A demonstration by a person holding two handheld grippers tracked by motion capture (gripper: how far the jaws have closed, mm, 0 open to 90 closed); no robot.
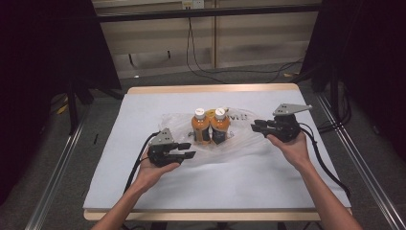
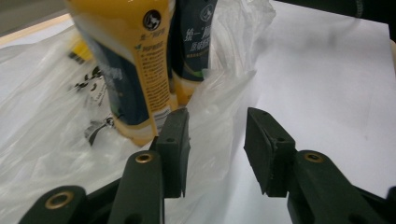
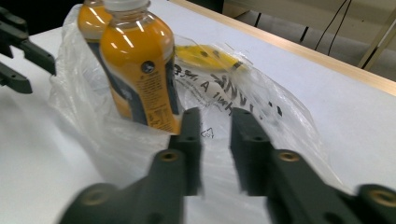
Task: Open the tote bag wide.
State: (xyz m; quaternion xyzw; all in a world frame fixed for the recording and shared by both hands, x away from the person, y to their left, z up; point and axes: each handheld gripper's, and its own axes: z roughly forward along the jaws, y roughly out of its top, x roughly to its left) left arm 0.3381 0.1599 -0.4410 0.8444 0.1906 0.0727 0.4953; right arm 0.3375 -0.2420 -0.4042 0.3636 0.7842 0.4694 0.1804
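Both tools stand spread, with nothing pinched between their jaws. Left tool [image 1: 186, 150] is held low over the white surface [image 1: 239, 182], just beside the near-left edge of a clear plastic bag [image 1: 167, 120]; in the left gripper view [image 2: 217, 149] a fold of the bag lies under and beyond the open jaws, and neither pad presses on it. Right tool [image 1: 258, 127] is held at the bag's right side, jaws pointing left toward the bottles; in the right gripper view [image 3: 215, 144] the printed plastic [image 3: 224, 98] lies past its parted jaws, untouched.

Two orange bottles [image 1: 210, 125] with white caps stand upright, touching side by side, on the flattened bag near the middle of the surface. They rise between the two tools, apart from both. Each tool trails a black cable toward the person's forearm.
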